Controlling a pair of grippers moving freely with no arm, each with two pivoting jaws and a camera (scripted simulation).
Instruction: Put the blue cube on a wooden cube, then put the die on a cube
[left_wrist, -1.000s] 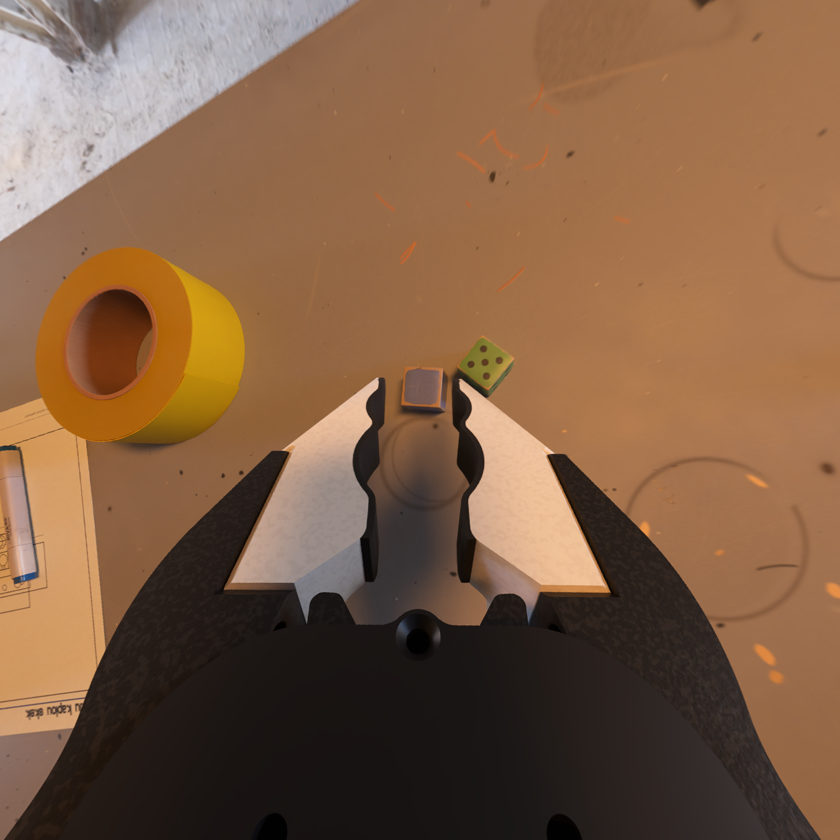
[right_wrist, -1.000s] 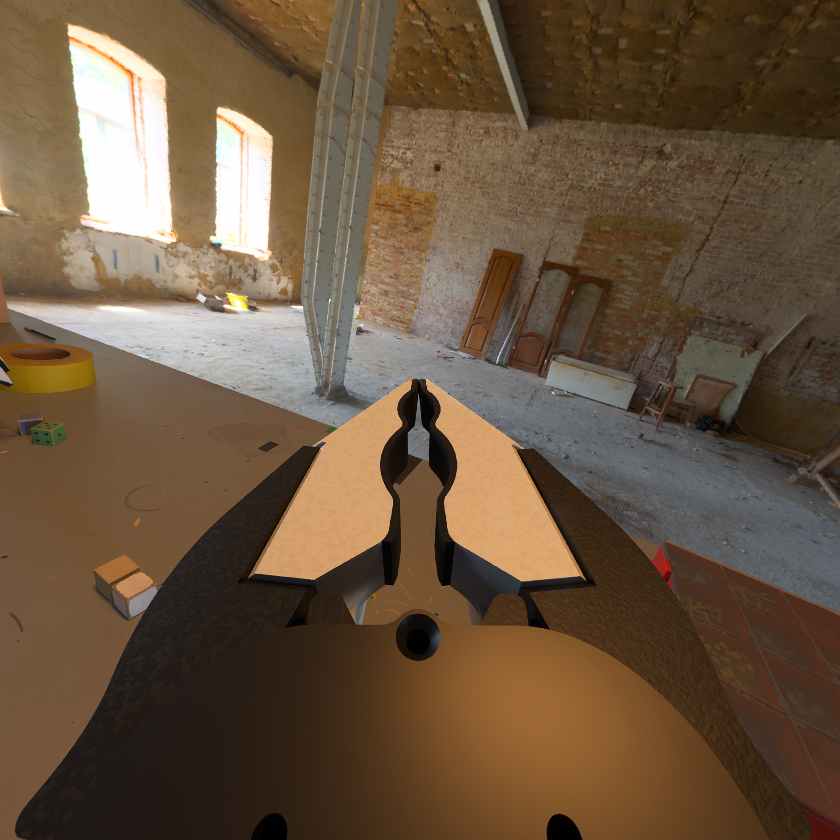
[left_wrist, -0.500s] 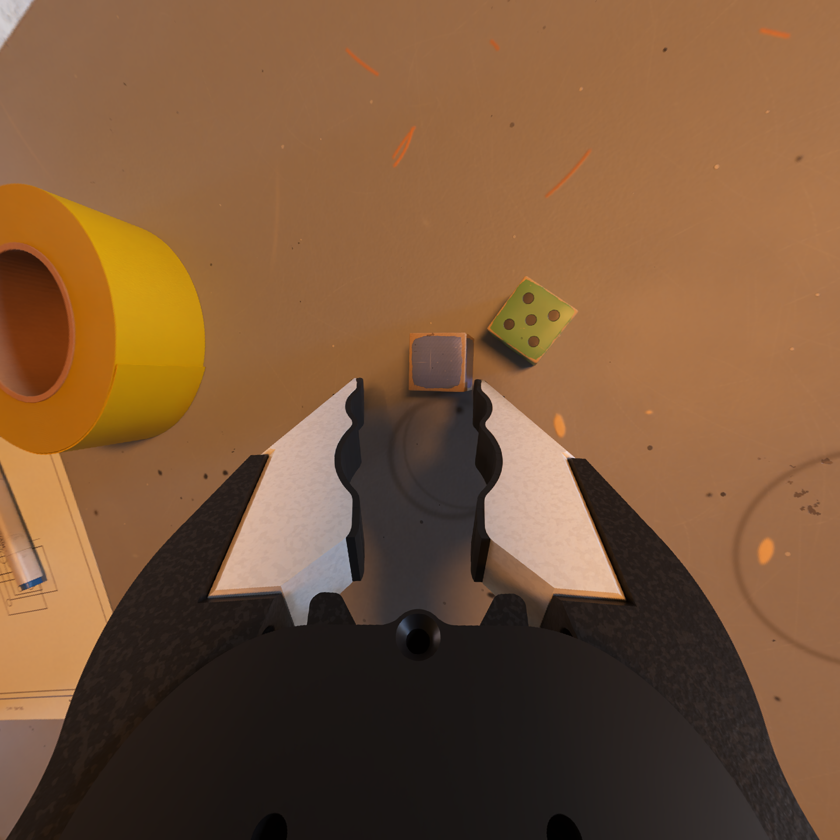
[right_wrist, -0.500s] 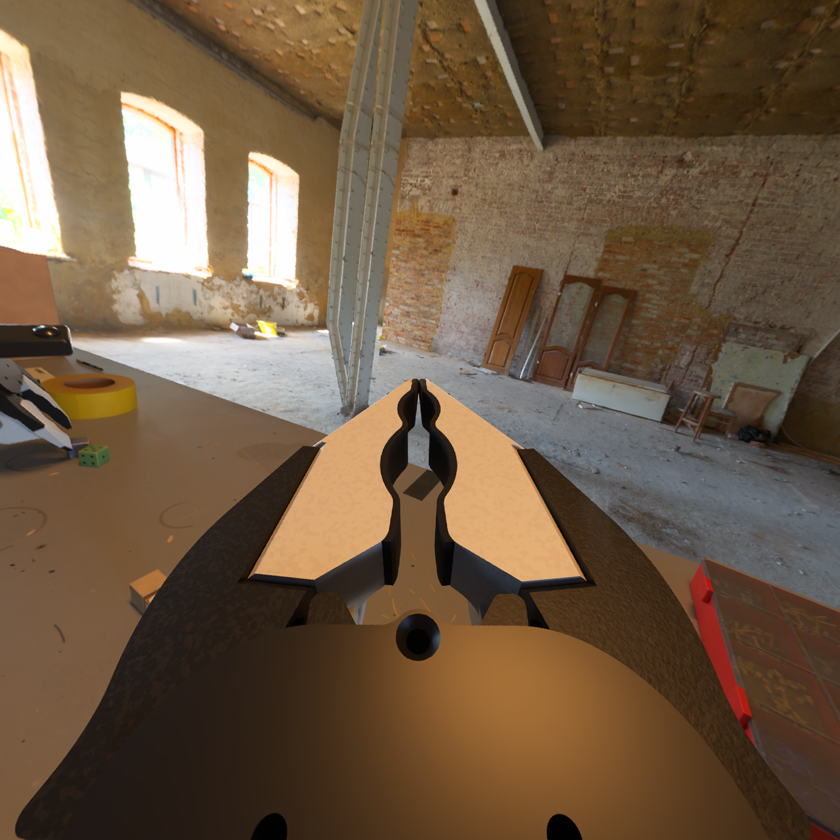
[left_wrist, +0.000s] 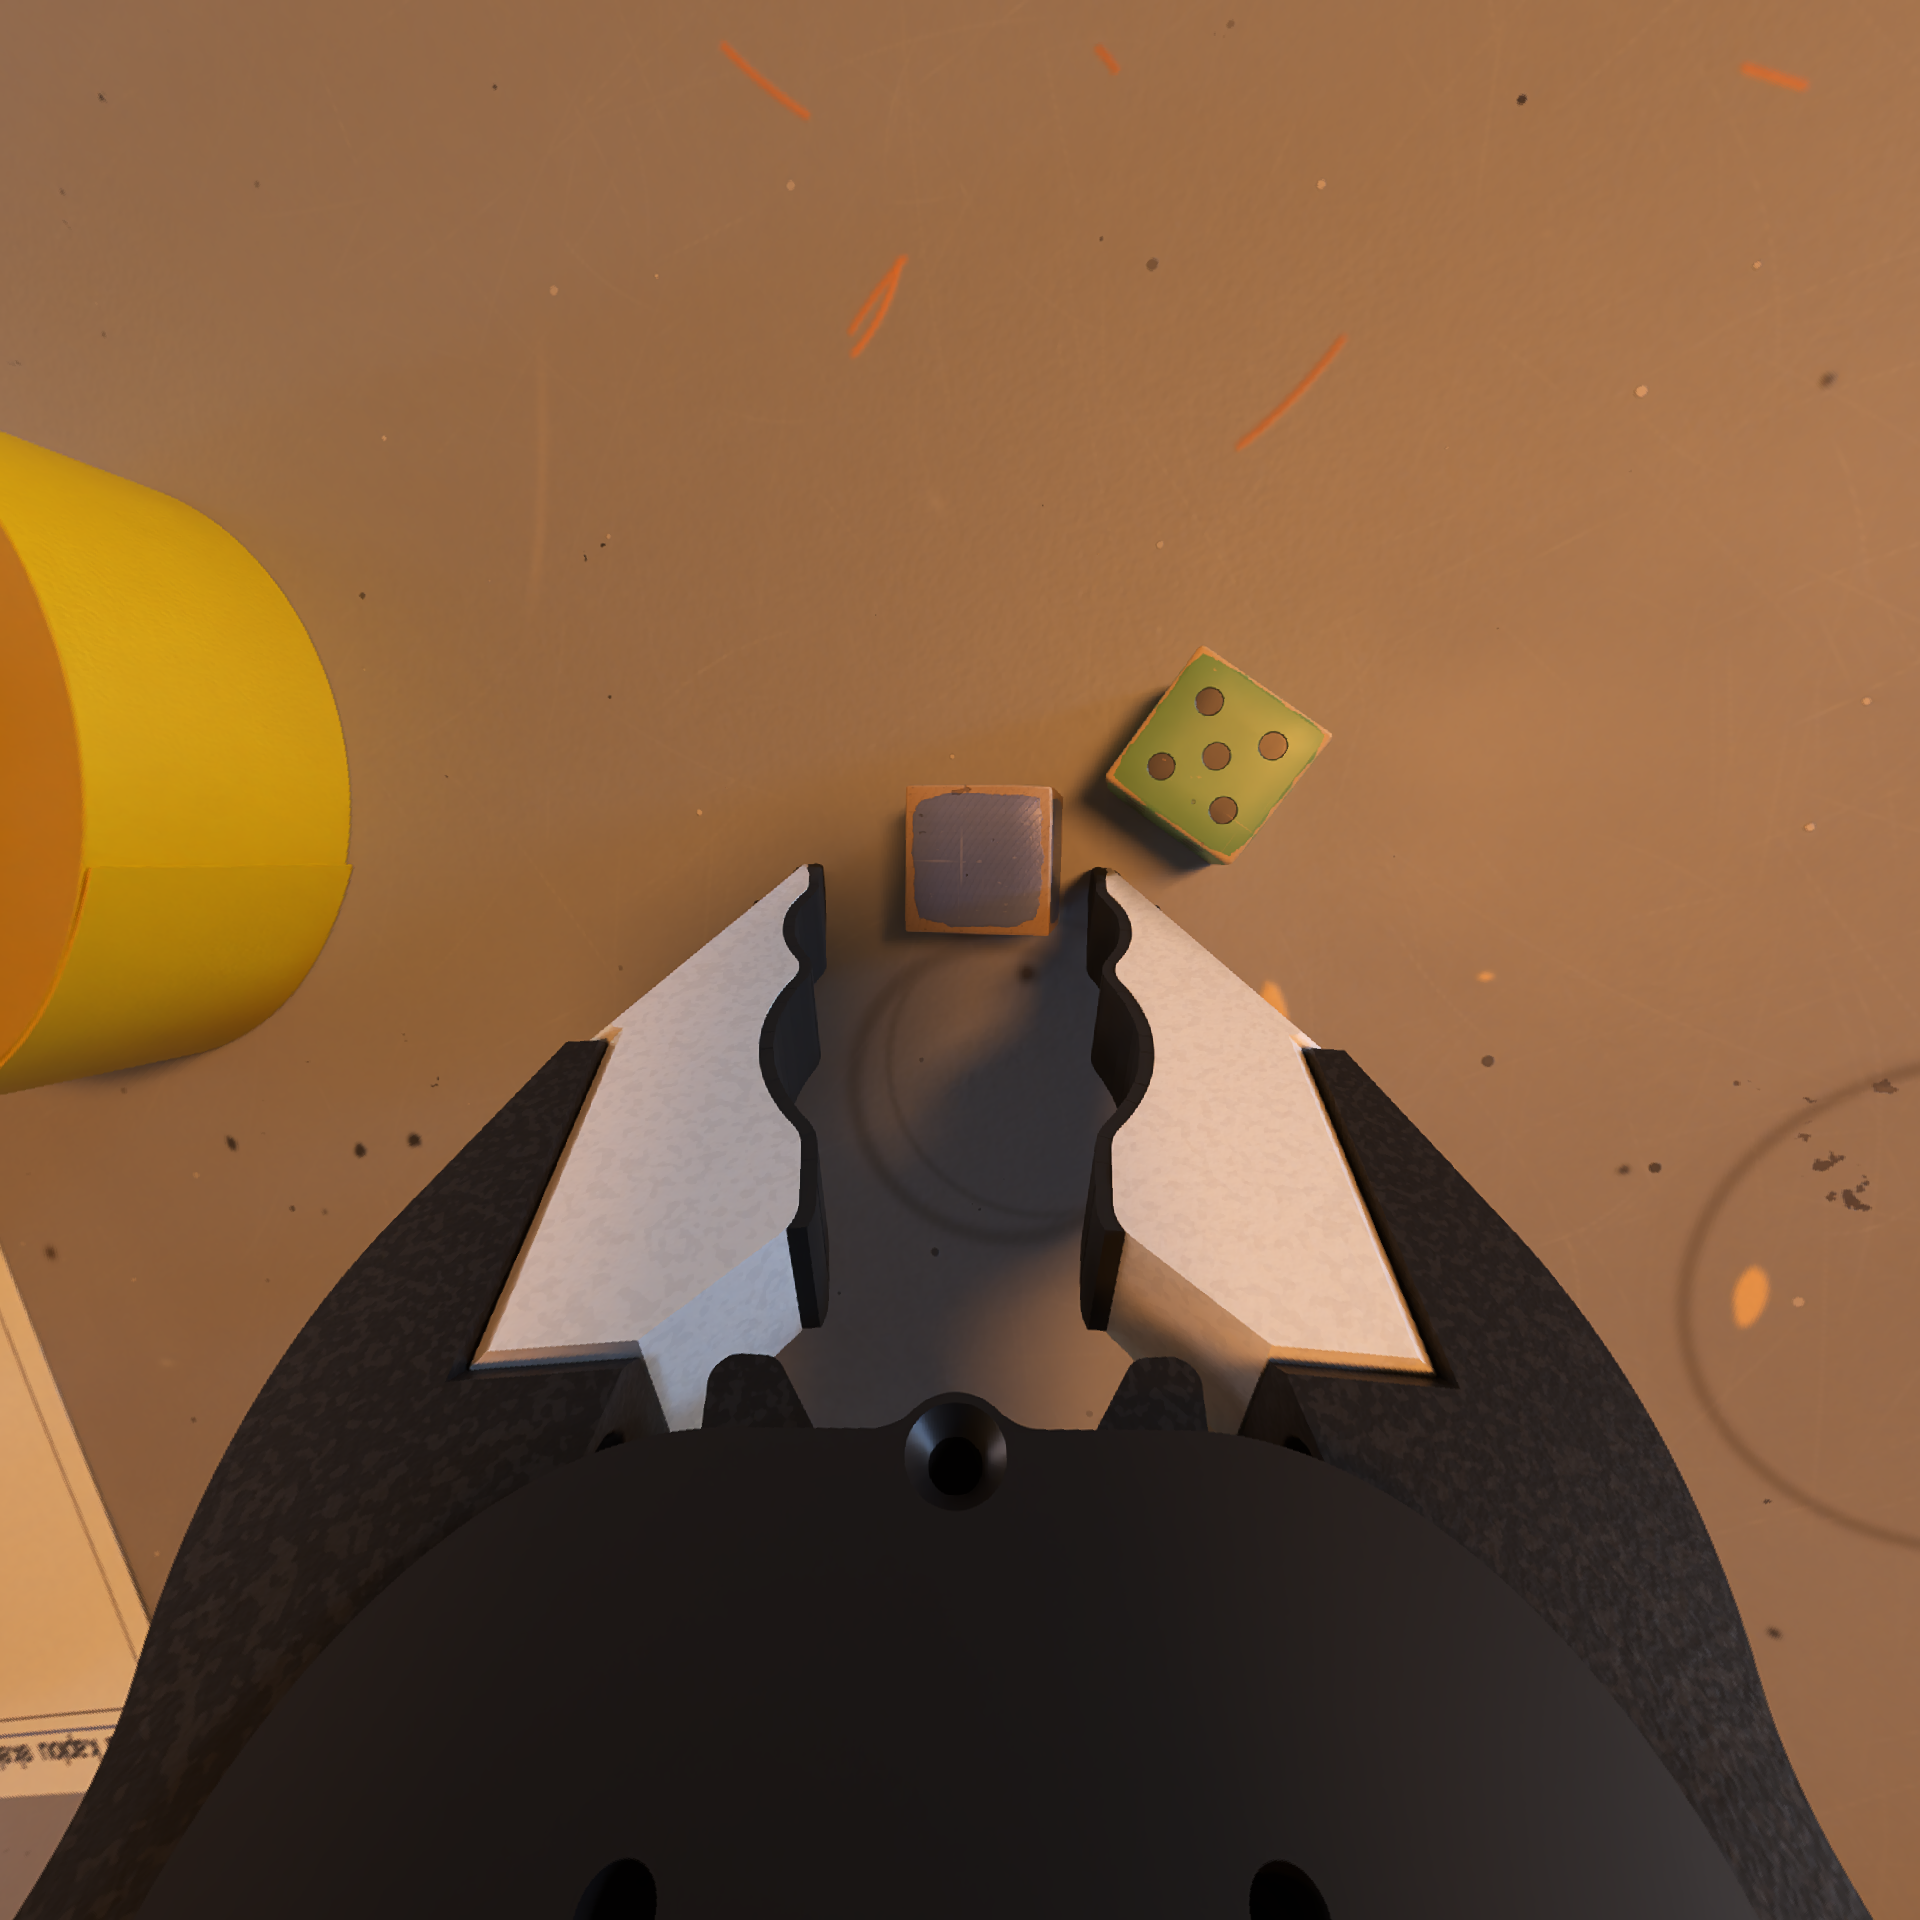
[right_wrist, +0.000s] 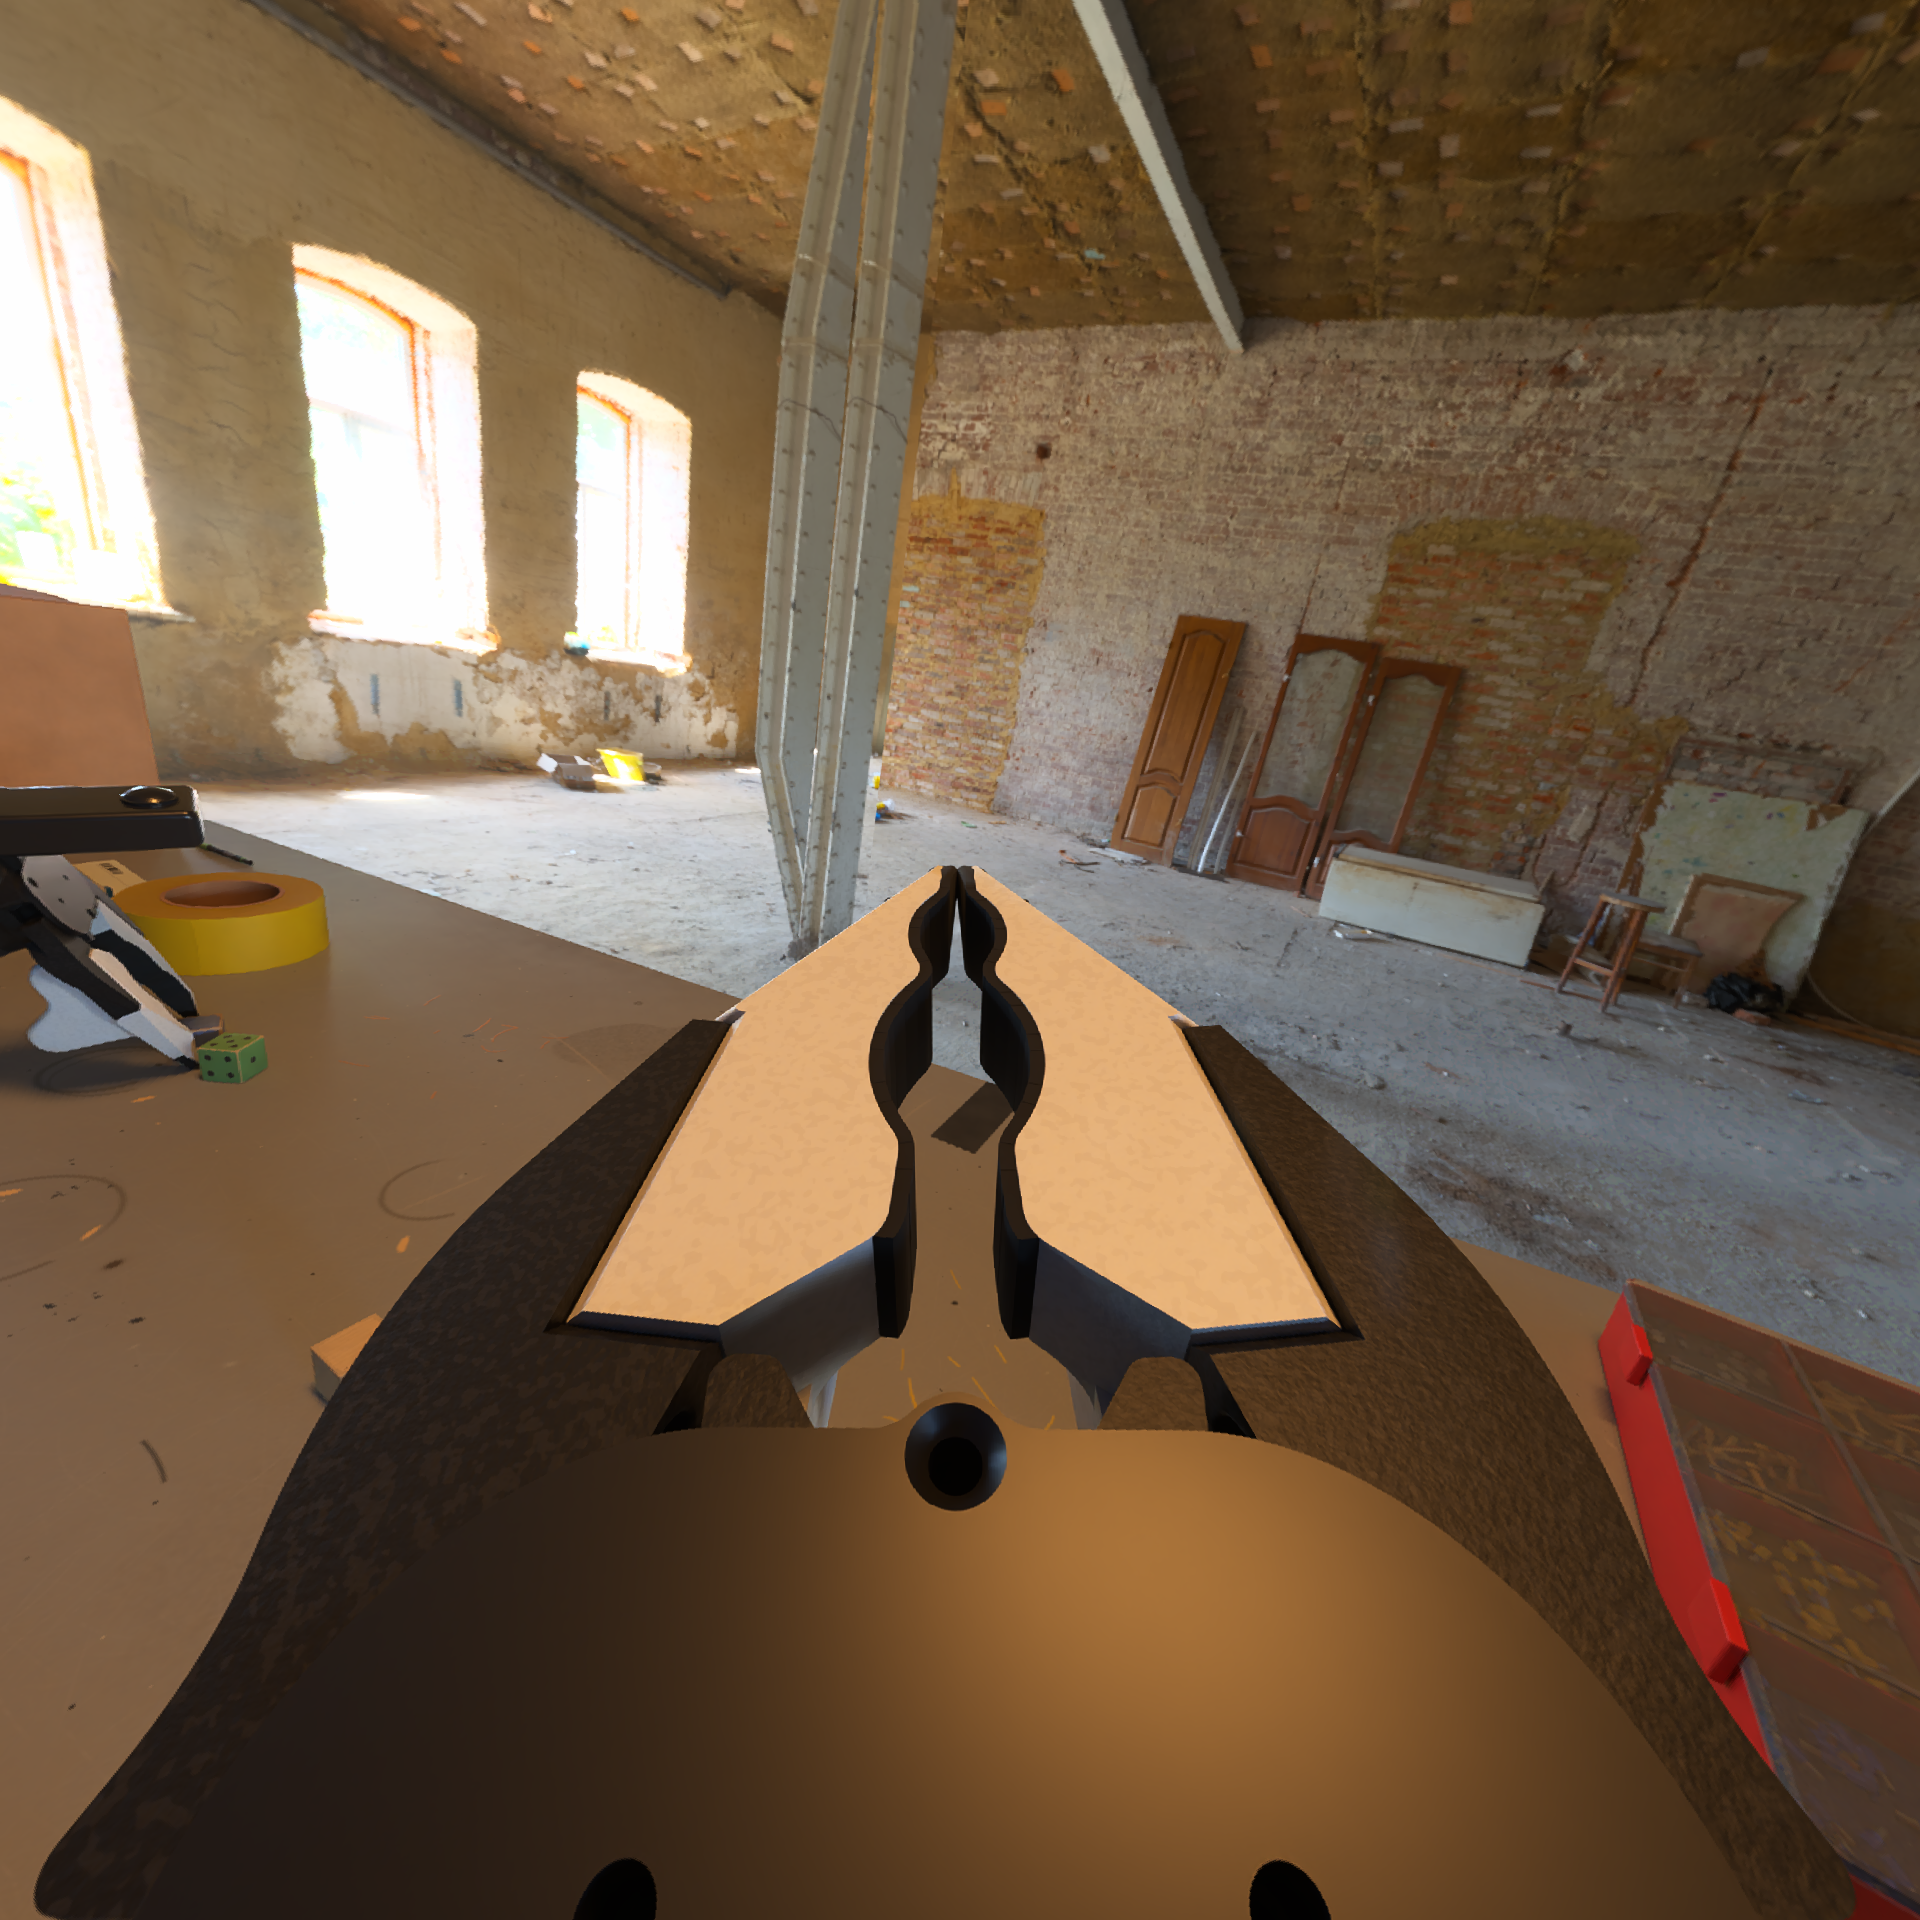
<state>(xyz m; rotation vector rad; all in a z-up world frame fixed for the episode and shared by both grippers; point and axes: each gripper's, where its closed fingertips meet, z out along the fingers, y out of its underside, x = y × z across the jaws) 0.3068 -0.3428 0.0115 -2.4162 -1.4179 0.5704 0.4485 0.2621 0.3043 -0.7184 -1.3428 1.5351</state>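
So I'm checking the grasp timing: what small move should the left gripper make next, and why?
Probably ease the left gripper a little further forward over the blue cube, then close. It is open, its fingertips flank only the cube's near edge, and the green die sits just beyond the right fingertip, so stay centred.

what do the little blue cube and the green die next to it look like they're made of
Blue cube: probably painted wood. Its matte grey-blue top is worn away along the edges, baring a tan border.
Die: likely painted wood too. It has a matte green face, dark round pips and pale worn edges. Neither shines like plastic, though plastic can't be ruled out.
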